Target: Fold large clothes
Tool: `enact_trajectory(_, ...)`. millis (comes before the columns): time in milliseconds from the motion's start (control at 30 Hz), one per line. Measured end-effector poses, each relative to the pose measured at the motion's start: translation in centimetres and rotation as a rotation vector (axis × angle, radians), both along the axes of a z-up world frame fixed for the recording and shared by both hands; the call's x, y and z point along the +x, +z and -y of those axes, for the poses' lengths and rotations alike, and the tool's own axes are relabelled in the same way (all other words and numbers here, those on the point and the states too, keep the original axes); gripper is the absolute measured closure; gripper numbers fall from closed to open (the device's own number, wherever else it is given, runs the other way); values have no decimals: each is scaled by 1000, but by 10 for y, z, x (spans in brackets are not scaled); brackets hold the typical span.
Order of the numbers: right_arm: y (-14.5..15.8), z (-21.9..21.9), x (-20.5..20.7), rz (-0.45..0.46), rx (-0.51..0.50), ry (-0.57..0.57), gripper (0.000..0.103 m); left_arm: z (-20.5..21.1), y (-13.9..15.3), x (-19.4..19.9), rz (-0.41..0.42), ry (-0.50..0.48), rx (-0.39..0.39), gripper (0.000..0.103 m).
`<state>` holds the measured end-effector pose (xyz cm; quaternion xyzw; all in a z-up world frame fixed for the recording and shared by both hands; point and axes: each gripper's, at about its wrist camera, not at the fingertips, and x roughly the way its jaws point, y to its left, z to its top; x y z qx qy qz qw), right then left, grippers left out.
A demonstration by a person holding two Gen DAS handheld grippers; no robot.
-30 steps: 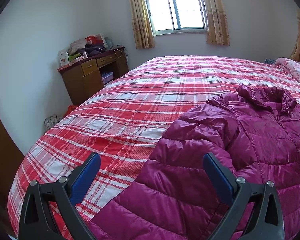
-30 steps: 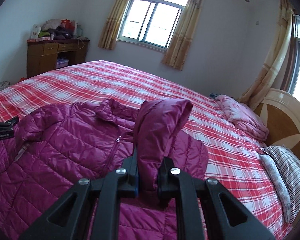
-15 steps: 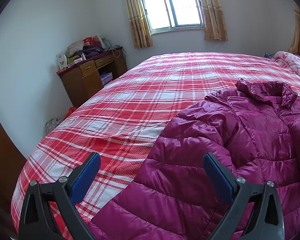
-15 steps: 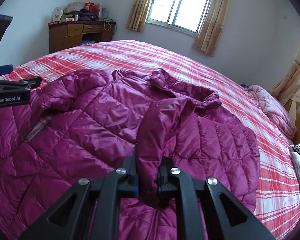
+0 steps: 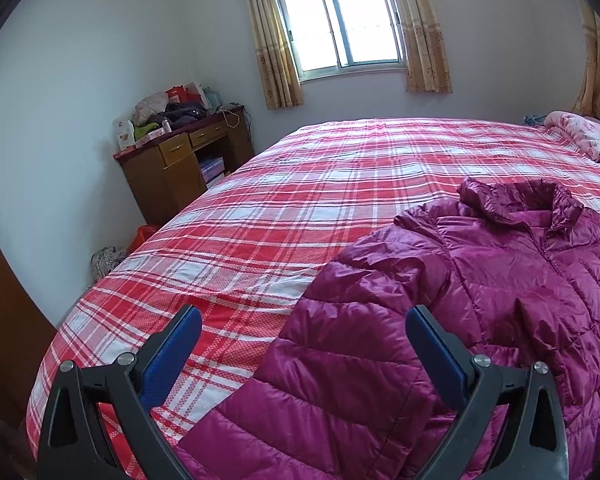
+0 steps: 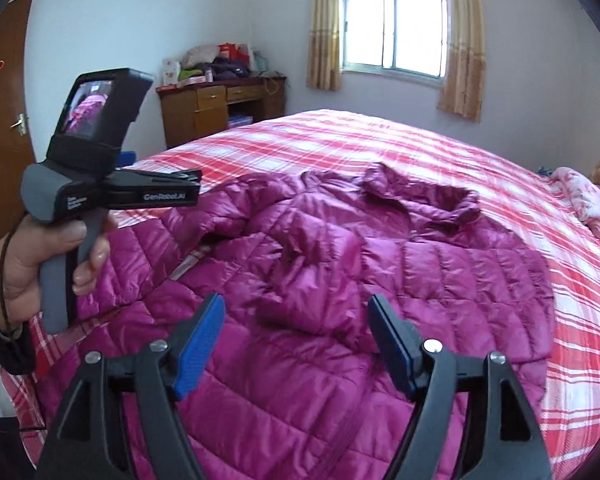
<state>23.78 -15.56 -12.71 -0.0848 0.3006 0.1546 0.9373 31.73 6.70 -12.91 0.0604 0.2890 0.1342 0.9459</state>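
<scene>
On the plaid bedspread [image 6: 400, 152], a quilted magenta jacket [image 6: 340, 280] is lying crumpled; the right gripper [image 6: 296, 340] is opening, having released its sleeve [image 6: 312, 276]; the left gripper [image 5: 304, 344] is gaping empty.

We hold our right gripper [image 6: 296, 340] tipped downward, its two blue-padded fingers [image 6: 198, 346] rising toward 11 and 1 o'clock in its own view; the jaws are opening, and the pads press on nothing. Our left gripper [image 5: 302, 354] also points downward, jaws spread wide, blue pads apart at 10 and 2 o'clock with nothing clamped. In the right wrist view our left hand [image 6: 40, 258] sits at 9 o'clock, fist wrapped round the grey handle, thumb on top, a dark cord at the wrist, a dark sleeve below it
</scene>
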Motion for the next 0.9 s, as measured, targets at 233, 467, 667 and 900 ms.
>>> enact_trajectory(233,-38,39,57,-192,31,-206,61,71,0,-2,8,-136,46,1)
enact_trajectory(467,-55,31,60,-262,-2,-153,62,99,-61,31,-144,-108,232,1)
enact_trajectory(667,-21,104,62,-168,63,-280,63,81,-26,21,-82,-92,153,1)
enact_trajectory(900,-7,181,108,-77,126,-515,63,120,7,19,-11,-201,98,1)
